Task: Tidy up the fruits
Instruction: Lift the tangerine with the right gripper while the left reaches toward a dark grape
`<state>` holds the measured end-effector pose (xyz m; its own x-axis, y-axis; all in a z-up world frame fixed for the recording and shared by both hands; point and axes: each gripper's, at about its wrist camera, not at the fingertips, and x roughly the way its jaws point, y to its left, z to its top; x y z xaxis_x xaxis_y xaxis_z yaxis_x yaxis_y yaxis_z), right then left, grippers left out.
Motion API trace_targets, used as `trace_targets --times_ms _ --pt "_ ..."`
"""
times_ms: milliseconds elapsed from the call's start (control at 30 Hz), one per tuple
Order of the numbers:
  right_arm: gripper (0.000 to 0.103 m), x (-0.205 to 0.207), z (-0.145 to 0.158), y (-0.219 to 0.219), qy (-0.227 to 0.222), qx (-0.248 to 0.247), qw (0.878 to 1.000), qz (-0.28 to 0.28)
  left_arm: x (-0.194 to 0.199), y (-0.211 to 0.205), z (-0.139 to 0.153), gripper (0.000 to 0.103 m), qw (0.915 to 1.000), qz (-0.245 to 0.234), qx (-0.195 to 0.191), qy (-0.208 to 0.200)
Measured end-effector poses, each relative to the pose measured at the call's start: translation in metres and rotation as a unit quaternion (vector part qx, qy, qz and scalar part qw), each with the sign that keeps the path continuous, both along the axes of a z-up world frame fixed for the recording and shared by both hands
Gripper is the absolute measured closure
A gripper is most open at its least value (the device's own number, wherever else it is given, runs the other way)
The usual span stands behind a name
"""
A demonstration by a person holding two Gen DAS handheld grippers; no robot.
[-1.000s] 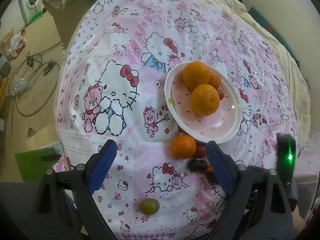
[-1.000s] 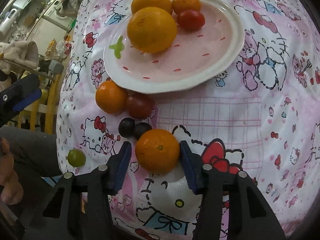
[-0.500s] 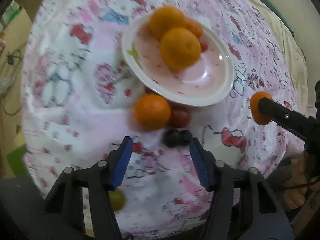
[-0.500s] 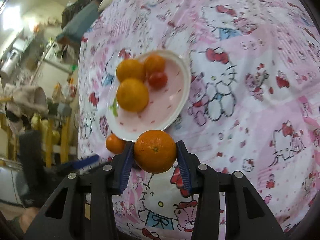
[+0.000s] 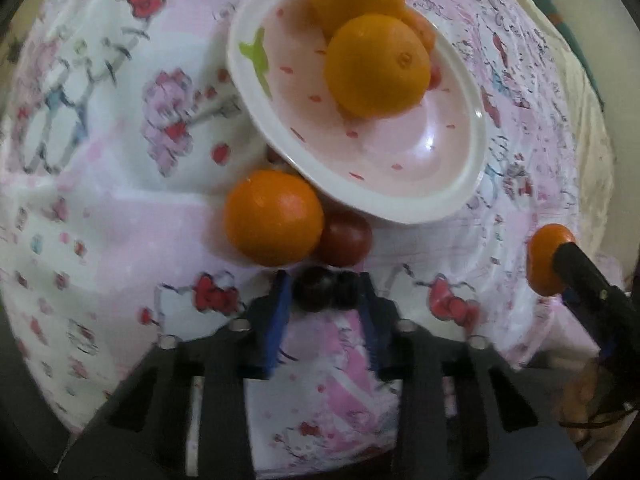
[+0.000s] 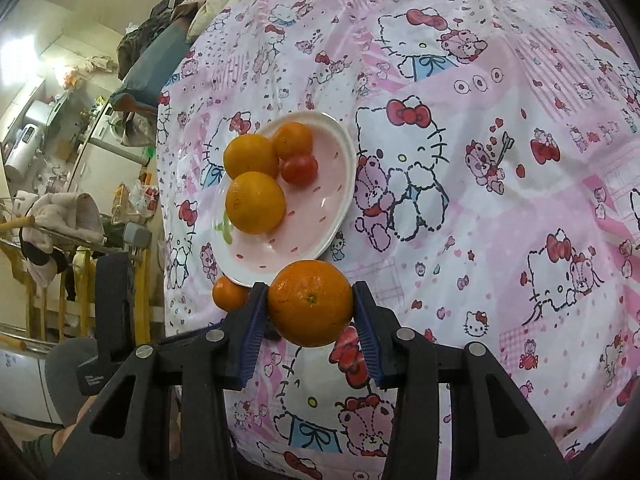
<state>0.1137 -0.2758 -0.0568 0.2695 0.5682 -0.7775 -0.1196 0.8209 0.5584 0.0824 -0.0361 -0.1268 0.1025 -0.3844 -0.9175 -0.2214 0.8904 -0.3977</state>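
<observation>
Though blurred, left fingers tight around dark grapes; right fingers around orange, half-hiding mandarin.

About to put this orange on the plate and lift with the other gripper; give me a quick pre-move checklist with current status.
1. Right gripper holds the orange between both fingers: ok.
2. Bare spot on the plate near its front rim: ok.
3. Orange held clear of the cloth: ok.
4. Left gripper brackets two dark grapes: ok.
5. Firm left grip on both grapes: cannot tell.
6. Loose orange and tomato sit tight against the grapes, may get nudged: not ok.
</observation>
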Motion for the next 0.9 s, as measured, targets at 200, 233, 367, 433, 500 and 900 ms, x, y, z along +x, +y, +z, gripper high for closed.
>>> trace_targets --times_ms 200,233,367,433,500,900 --pt "0.059 0.001 0.000 0.001 0.000 0.000 1.000 -0.001 -0.004 -0.001 0.002 0.083 1.0000 -0.003 0.000 0.000" --pt "0.059 0.001 -0.001 0.001 0.001 -0.001 1.000 -0.001 -0.004 0.000 0.004 0.087 1.0000 -0.002 0.004 -0.004" --pt "0.059 0.003 -0.003 0.002 0.003 -0.005 1.000 -0.001 -0.007 0.006 0.008 0.087 1.0000 0.002 0.004 -0.005" --pt "0.059 0.003 -0.004 0.003 0.004 -0.006 1.000 -0.001 -0.010 0.009 0.010 0.087 0.9999 0.000 0.008 -0.008" --pt "0.059 0.004 -0.004 0.004 0.004 -0.007 1.000 -0.001 -0.012 0.011 0.014 0.087 0.9998 0.001 0.011 -0.016" --pt "0.059 0.007 0.002 0.002 -0.003 -0.003 1.000 -0.006 -0.011 0.027 0.063 0.087 0.9942 -0.015 0.070 -0.080"
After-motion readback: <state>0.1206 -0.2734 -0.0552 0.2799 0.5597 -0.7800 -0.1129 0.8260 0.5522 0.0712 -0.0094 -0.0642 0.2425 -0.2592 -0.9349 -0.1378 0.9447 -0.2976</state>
